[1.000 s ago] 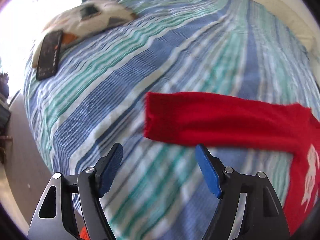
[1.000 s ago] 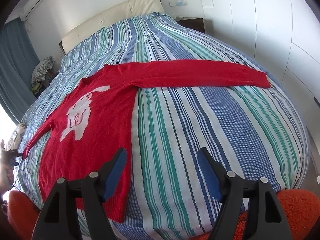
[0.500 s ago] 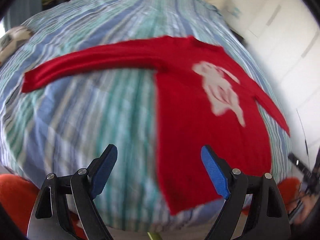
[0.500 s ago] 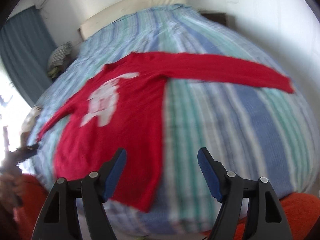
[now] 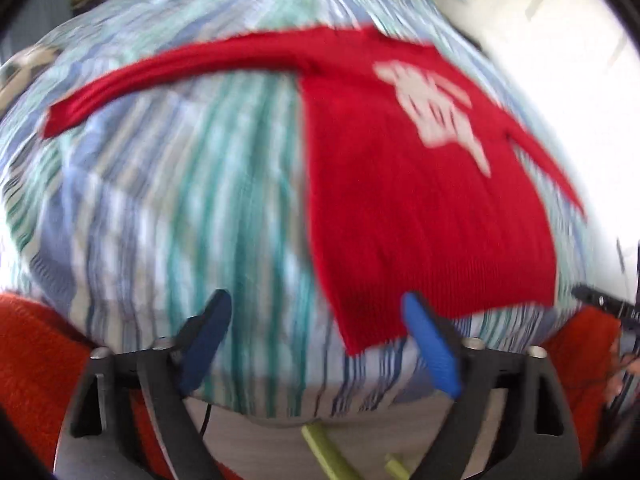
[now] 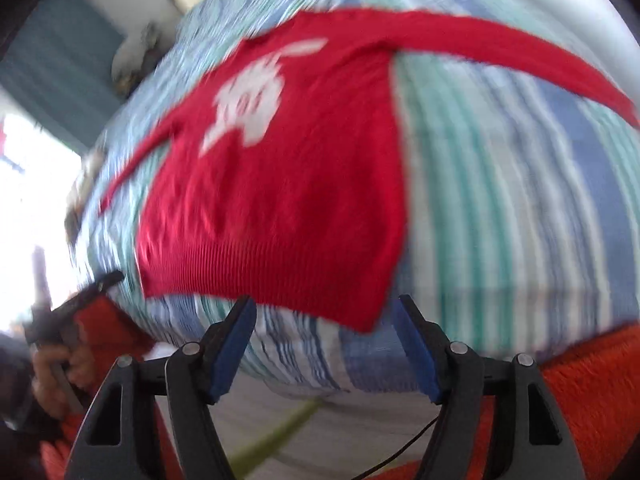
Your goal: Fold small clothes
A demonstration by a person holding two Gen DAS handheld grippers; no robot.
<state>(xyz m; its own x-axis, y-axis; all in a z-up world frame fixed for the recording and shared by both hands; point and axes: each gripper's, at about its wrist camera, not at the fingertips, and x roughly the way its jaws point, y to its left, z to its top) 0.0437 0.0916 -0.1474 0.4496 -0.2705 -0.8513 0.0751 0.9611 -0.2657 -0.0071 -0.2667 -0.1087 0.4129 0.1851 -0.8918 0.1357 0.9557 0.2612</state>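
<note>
While both views are blurred, we find a red sweater (image 5: 420,208) lying flat on the striped bed (image 5: 180,200), unfolded.

We note the sweater fills the centre right of the left wrist view, one sleeve reaching to the upper left, a white figure on its chest. The left gripper (image 5: 320,344) sits at the lower edge, its fingers (image 5: 430,350) spread and opening wider, nothing between them; the hem corner lies just above the right finger. In the right wrist view the right gripper (image 6: 324,350) has fingers spread, empty, just below the hem. We see an orange rug (image 6: 580,392) at lower right.
</note>
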